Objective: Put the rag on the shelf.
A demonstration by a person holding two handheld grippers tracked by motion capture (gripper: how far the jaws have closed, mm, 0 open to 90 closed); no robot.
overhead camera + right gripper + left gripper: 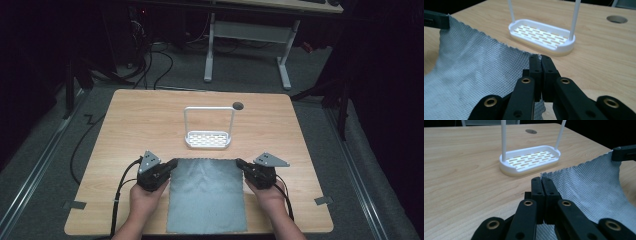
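Cloth (207,195) lengthwise toward rack (208,140)

So the grey cloth (206,195) sits in the lower middle of the high view, a roughly square piece of woven, waffle-textured fabric with slightly frayed, wavy edges. Its near edge runs right along the bottom of the frame, close to the table's front edge. The two far corners are pinched up off the wood, one at each side, so the far edge sags a little between them. In the left gripper view the cloth (591,192) fills the lower right; in the right gripper view it (471,75) spreads across the left half, creased and slack.
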